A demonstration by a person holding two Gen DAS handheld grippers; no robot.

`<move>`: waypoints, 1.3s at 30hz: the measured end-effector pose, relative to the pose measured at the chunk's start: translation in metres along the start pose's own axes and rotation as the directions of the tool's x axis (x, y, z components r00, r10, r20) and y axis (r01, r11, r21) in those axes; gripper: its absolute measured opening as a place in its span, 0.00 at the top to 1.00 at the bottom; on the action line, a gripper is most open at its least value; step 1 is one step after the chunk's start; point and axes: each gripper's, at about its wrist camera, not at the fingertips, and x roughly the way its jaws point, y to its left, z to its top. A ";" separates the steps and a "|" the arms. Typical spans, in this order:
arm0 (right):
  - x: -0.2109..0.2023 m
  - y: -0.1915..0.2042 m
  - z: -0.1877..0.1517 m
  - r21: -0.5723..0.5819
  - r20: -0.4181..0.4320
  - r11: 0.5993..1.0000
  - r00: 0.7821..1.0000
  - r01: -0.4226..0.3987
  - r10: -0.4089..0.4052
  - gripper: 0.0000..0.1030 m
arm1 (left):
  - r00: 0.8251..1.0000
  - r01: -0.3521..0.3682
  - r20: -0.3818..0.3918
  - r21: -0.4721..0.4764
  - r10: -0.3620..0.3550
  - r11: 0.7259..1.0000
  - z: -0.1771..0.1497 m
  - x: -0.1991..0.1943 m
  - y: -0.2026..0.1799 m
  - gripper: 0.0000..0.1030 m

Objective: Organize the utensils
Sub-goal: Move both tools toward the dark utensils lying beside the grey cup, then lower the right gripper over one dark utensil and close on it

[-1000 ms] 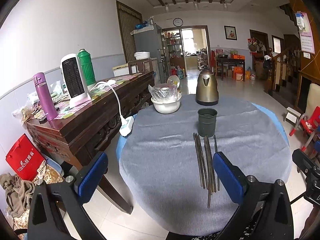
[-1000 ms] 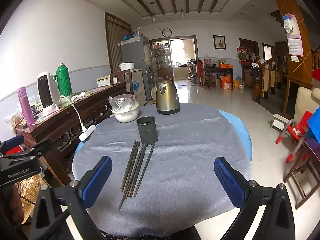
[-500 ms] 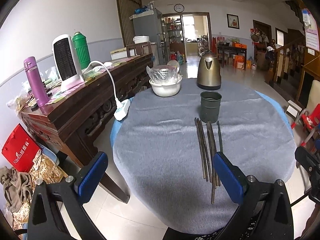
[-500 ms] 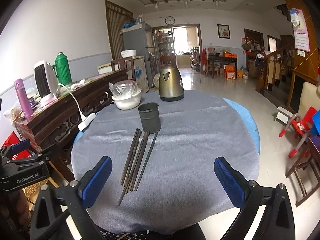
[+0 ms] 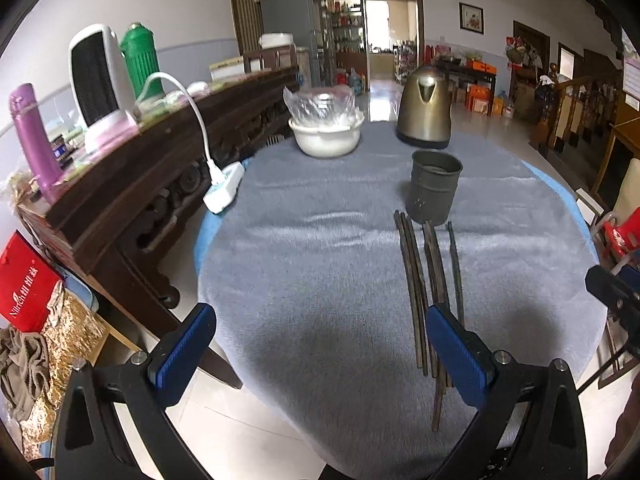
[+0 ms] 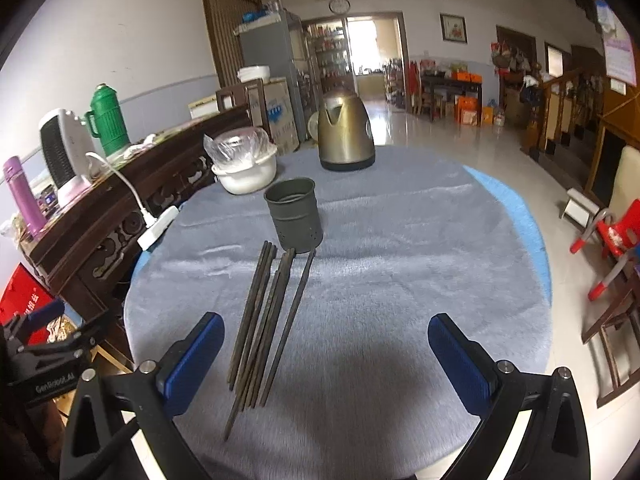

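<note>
Chopsticks loose on the worktop, holder waiting

The chopsticks (image 6: 266, 320) lie side by side just near of the dark metal holder (image 6: 294, 214), which looks empty. Left gripper (image 5: 320, 348) and right gripper (image 6: 326, 354) both hover with jaws wide apart, holding nothing. Thin, stiff, light and likely slippery: pinch across mid-length.

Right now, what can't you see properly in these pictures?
- Left wrist view: the near ends of the chopsticks are hidden behind the left gripper's blue finger pad.
- Both views: how many chopsticks lie there; they overlap.
- Both views: the inside of the dark cup, since its wall hides the bottom.
- Both views: what is in the white bowl, under crinkled plastic.
- Right wrist view: the clock is too small to read.
</note>
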 end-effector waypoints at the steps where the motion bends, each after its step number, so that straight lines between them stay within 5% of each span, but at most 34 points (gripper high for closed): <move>1: 0.007 -0.002 0.003 0.008 -0.014 1.000 1.000 -0.002 0.002 0.00 | 1.000 0.003 -0.008 -0.005 -0.003 1.000 0.003 0.006 0.000 0.00; 10: 0.076 -0.013 0.026 0.064 -0.130 0.997 0.990 -0.037 0.045 0.00 | 0.992 0.070 -0.108 -0.003 -0.070 0.998 0.026 0.062 -0.013 0.00; 24: 0.139 -0.016 0.038 0.074 -0.193 0.996 0.979 -0.059 0.072 0.02 | 0.987 0.026 -0.158 0.019 -0.023 0.999 0.036 0.113 -0.028 0.00; 35: 0.201 -0.001 0.043 0.072 -0.300 0.993 0.947 -0.093 0.110 0.55 | 0.989 0.013 -0.149 0.019 -0.010 1.000 0.053 0.141 -0.024 0.01; 39: 0.222 -0.003 0.040 0.119 -0.348 0.990 0.930 -0.082 0.118 0.61 | 0.989 0.019 -0.144 0.025 -0.015 0.999 0.057 0.148 -0.024 0.05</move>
